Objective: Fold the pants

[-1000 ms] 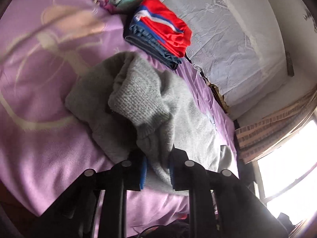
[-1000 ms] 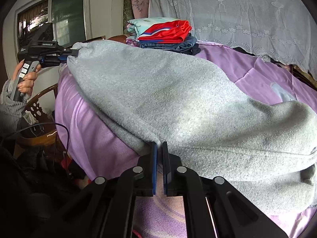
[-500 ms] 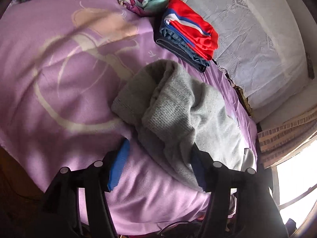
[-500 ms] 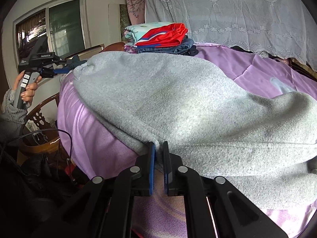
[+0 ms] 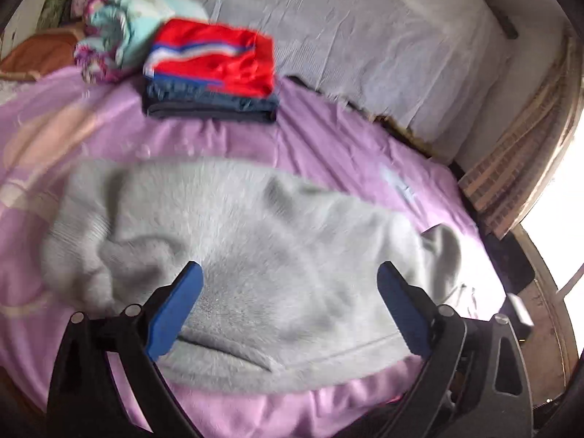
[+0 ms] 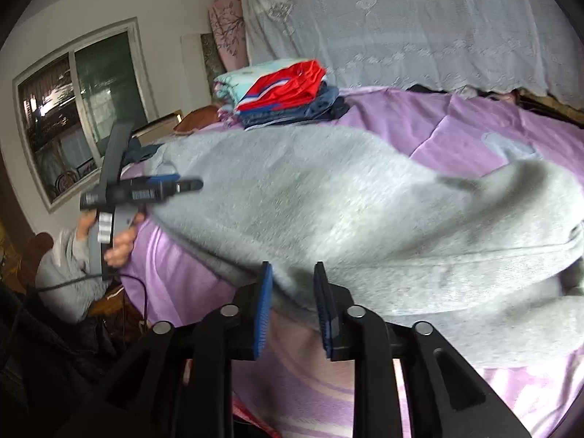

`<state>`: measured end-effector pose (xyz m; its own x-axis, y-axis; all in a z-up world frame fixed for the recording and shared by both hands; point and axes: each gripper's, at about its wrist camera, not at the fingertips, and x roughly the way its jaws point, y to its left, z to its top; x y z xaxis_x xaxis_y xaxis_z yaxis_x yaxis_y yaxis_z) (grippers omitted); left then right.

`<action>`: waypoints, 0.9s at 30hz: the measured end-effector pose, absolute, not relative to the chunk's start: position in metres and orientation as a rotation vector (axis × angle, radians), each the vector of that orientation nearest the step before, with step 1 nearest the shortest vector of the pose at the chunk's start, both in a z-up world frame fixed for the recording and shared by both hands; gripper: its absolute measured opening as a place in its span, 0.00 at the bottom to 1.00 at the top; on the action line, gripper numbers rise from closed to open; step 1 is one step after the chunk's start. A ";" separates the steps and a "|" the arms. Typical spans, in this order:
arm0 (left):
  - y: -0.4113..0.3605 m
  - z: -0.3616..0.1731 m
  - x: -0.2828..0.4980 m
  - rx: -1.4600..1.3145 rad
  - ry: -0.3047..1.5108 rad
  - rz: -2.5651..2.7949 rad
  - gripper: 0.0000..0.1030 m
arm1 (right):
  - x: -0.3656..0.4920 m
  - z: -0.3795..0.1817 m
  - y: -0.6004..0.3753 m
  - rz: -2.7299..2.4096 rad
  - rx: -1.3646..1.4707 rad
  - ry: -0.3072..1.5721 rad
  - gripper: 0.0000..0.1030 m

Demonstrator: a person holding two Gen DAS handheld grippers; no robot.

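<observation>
Grey pants (image 5: 262, 241) lie across the purple bedspread (image 5: 328, 138), soft and rumpled.
The left gripper (image 5: 288, 277) stands wide apart over them; the right gripper (image 6: 292, 277) is narrowly parted around the cloth edge. Folded clothes (image 5: 211, 69) are stacked behind.

Bare purple bedspread (image 5: 328, 138) between grey pants (image 5: 255, 241) and folded clothes stack (image 5: 211, 73).
</observation>
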<state>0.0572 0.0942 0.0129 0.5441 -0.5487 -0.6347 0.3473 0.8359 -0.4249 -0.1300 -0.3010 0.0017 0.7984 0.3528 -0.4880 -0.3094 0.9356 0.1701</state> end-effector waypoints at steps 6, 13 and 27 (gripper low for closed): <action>0.037 -0.026 0.023 0.170 0.593 -0.303 0.96 | -0.119 0.027 -0.411 -0.008 0.436 0.517 0.39; 0.052 -0.024 0.026 0.098 0.604 -0.361 0.96 | -0.102 -0.030 -0.472 -0.068 0.819 0.599 0.39; 0.050 -0.023 0.023 0.088 0.586 -0.365 0.96 | -0.154 0.034 -0.436 -0.128 0.516 0.356 0.07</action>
